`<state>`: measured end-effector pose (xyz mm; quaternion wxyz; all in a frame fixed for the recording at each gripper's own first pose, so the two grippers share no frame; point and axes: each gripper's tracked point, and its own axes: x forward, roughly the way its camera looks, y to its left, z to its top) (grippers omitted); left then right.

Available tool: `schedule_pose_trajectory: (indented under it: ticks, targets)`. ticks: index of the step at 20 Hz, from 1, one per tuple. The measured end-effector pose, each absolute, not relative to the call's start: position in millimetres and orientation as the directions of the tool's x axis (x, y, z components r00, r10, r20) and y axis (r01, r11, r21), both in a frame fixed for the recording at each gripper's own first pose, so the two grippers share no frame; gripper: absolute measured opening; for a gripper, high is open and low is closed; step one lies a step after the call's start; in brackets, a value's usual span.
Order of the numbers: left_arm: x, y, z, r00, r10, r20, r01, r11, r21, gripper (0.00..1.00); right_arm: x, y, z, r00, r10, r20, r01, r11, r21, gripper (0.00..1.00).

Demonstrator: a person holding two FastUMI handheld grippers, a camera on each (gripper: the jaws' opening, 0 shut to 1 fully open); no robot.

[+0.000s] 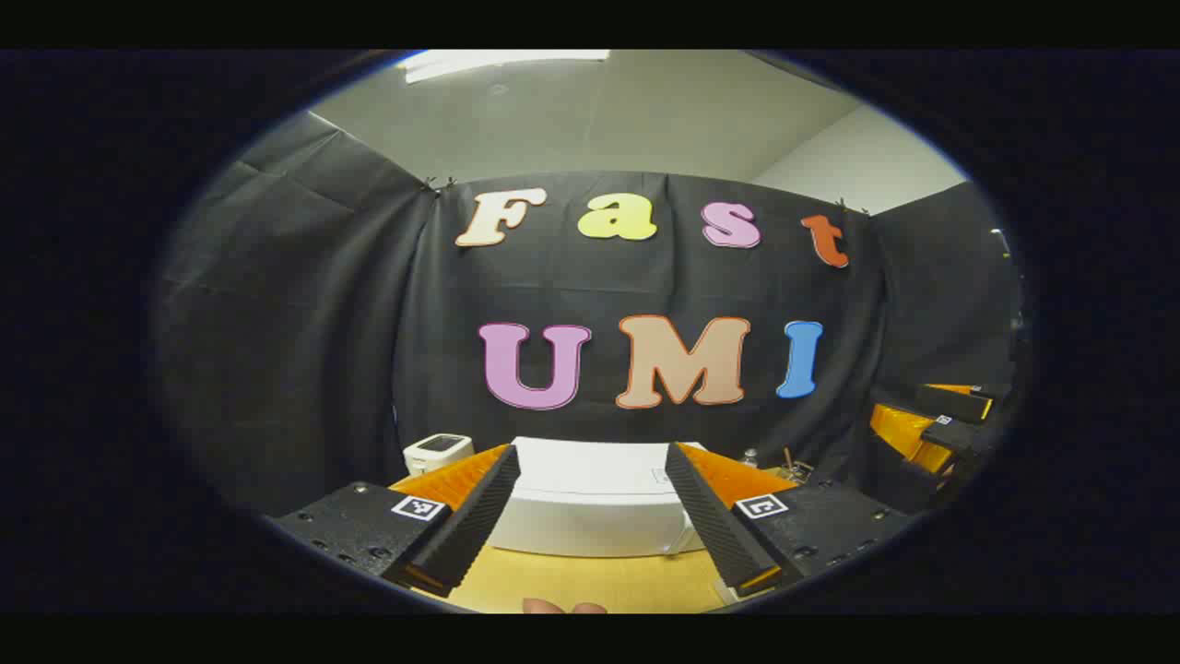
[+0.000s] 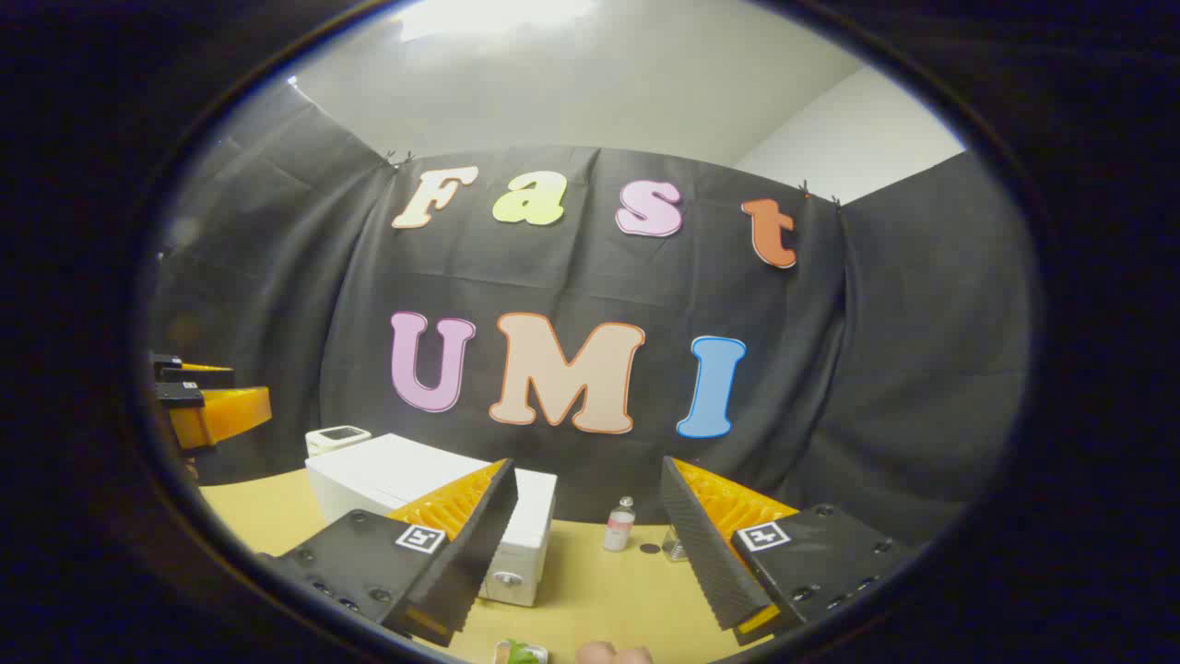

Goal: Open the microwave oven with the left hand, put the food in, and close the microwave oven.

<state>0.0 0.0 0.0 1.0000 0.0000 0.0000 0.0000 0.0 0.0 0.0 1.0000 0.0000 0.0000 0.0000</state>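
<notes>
My left gripper view: faces the microwave (image 1: 590, 507) head-on, near. My right gripper view: farther right, angled; shares microwave (image 2: 415, 480), table (image 2: 608, 590), back wall.

Left hand-held gripper (image 1: 590, 516) spread wide, holding nothing; white microwave oven (image 1: 590, 507) ahead between its fingers on the yellow table (image 1: 599, 583).

The white microwave oven (image 1: 590, 503) sits shut on the yellow table, at six o'clock; the food (image 2: 522, 653), green-topped, lies at six o'clock, barely visible.
</notes>
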Motion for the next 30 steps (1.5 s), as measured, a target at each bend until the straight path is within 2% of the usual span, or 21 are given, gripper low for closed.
schedule_pose_trajectory:
  ticks: [7, 9, 11, 15, 30]
  targets:
    - [0, 0, -3, 1.0, 0.009, -0.003, -0.009, 0.999, 0.038, 0.99, 2, -3, 7, 1.0, 0.013, 0.023, -0.013, 1.0, 0.015, 0.96]
    - [0, 0, -4, 1.0, 0.012, -0.002, -0.012, 0.999, 0.041, 0.98, 1, -1, 7, 0.999, 0.02, 0.025, -0.02, 1.0, 0.002, 1.0]
    - [2, 0, -5, 1.0, 0.014, -0.008, -0.014, 0.999, 0.05, 0.98, 1, 1, 6, 0.999, 0.024, 0.026, -0.023, 1.0, -0.018, 0.96]
    - [2, -1, -6, 1.0, 0.015, -0.01, -0.014, 0.999, 0.051, 0.98, 5, 5, 5, 0.999, 0.033, 0.032, -0.032, 0.998, -0.056, 0.96]
    - [-4, 1, -13, 0.999, 0.041, -0.013, -0.041, 0.999, 0.031, 0.98, 1, 12, 6, 0.996, 0.076, 0.038, -0.076, 0.997, -0.017, 0.97]
